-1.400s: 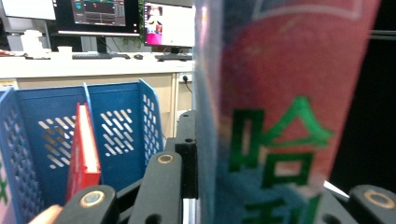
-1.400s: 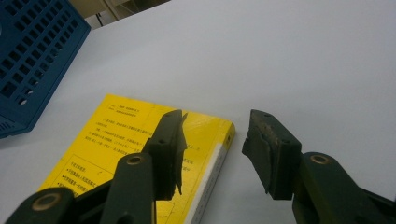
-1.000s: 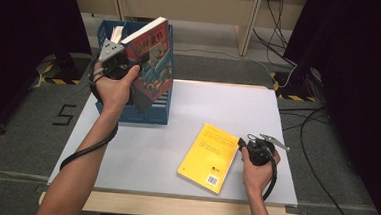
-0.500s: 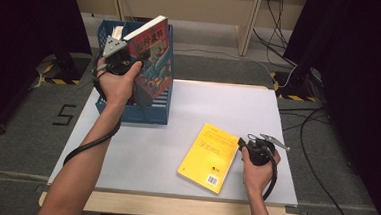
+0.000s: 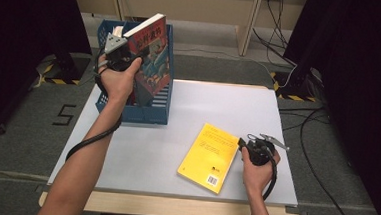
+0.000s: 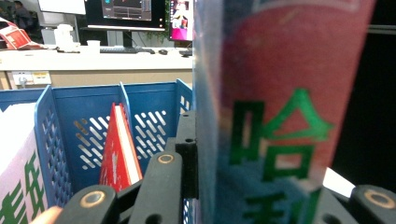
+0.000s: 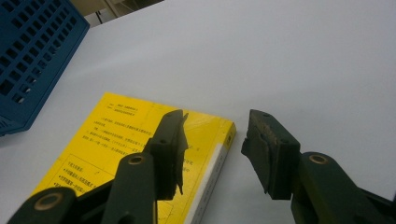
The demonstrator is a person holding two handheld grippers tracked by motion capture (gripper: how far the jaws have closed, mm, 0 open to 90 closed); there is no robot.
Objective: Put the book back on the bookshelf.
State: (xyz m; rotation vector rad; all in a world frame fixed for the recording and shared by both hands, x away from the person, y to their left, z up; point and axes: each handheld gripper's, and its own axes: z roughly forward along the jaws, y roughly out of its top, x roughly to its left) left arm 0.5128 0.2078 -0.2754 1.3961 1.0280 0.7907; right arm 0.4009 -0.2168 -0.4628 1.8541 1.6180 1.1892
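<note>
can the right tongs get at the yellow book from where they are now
Probably yes. The right tongs stand open at the yellow book's right edge, which lies flat on the white table; one jaw is over the cover, the other past the edge, with nothing between.

File rack sits on the table at its far left corner, a book standing in a middle slot, another in the slot left of it. Held book is tilted above the rack's right part, left gripper at its left side. A second book lies flat near the front edge, right of centre, right gripper just beside its right edge.
</note>
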